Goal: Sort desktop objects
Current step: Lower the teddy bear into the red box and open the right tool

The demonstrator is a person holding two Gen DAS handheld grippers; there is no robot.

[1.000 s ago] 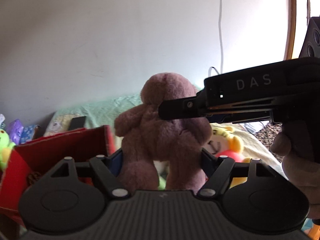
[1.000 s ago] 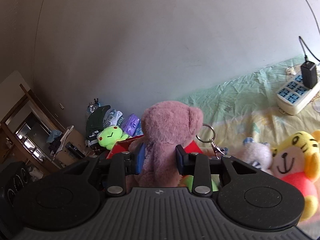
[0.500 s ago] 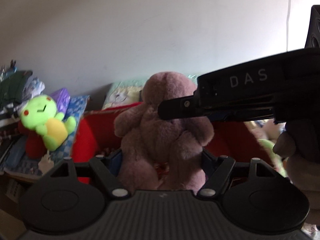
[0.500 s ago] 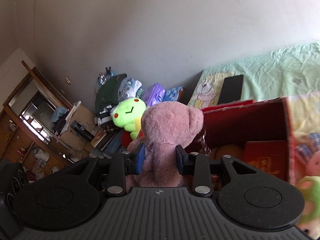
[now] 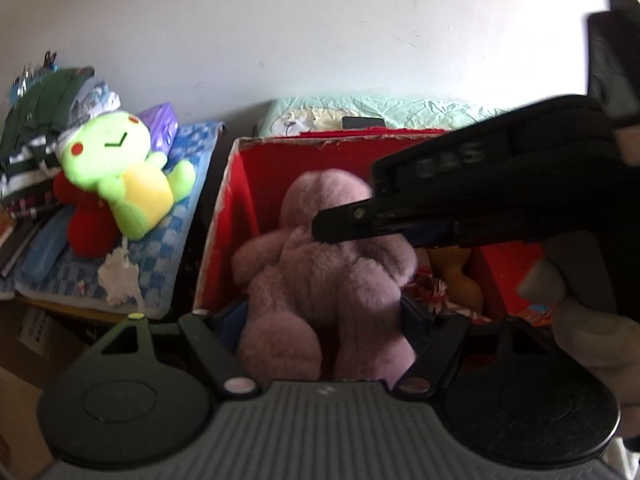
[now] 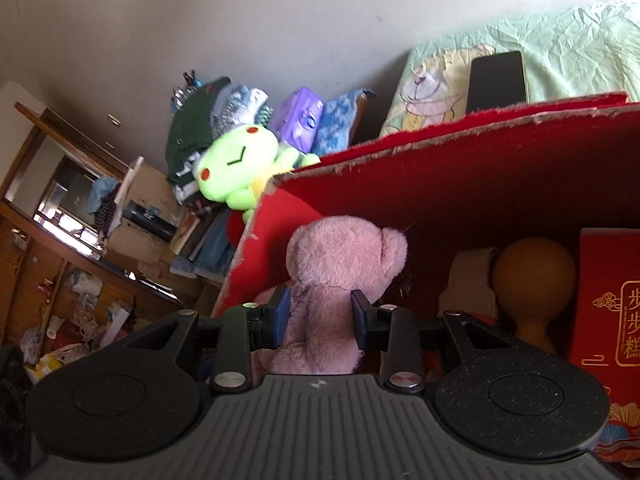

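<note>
We hold the pink teddy bear [image 5: 320, 276] inside the red box [image 5: 240, 184], by its left wall; our left gripper [image 5: 320, 320] eases open at its hips while our right gripper [image 6: 320, 314] tightens on its neck.

Right gripper [image 5: 344, 222] reads "DAS"; red packet [image 6: 608, 300] reads "步步糕".

Red box [image 6: 460, 184] seemingly crowded beside bear [image 6: 344, 264]
</note>
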